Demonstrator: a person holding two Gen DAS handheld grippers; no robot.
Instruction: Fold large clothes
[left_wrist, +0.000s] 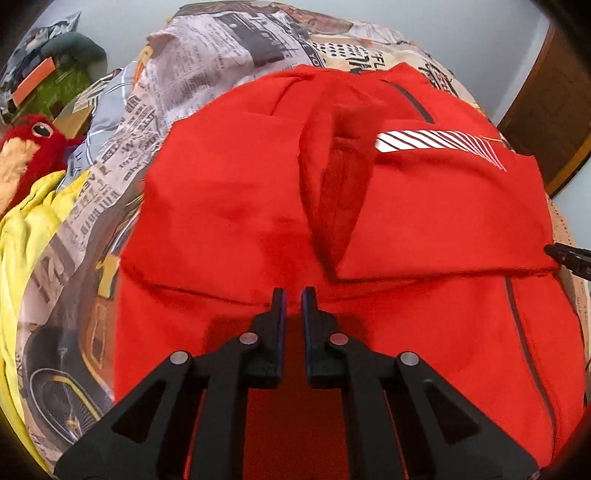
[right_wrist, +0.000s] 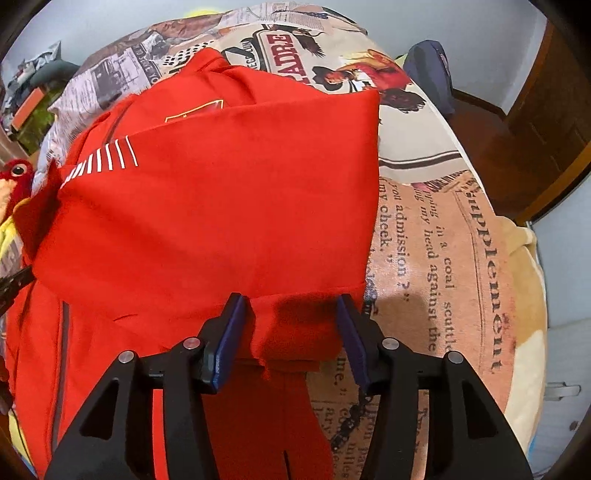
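While both side panels of the large red jersey-knit garment with white diagonal stripes (left_wrist: 369, 206) lie folded inward across its middle, the garment rests spread on the newspaper-print bed cover (right_wrist: 443, 236), which gives it a broad, flat bed to be creased against. Left gripper, black with blue pads (left_wrist: 293, 299): fingers drawn nearly together with only a thin gap, hovering over the red cloth just below the edge of the left-hand flap; no fabric is visibly caught between the pads, so the gripper is judged empty, though whether its tips touch the cloth cannot be told. Right gripper, same make (right_wrist: 291, 306): fingers spread wide, straddling a short tongue of red cloth at the lower right corner of the folded flap, beside the garment's right edge where the printed cover begins. This wide stance is judged to be either a release or a readiness to pinch that corner. The striped flap lies uppermost, its lower edge running straight across the body, which suggests the lengthwise folds are done and a crosswise fold remains. Off the garment's left side, a crumpled yellow cloth (left_wrist: 33, 236) and a red plush toy with a large eye (left_wrist: 33, 144) lie on the bed, well apart from the work.
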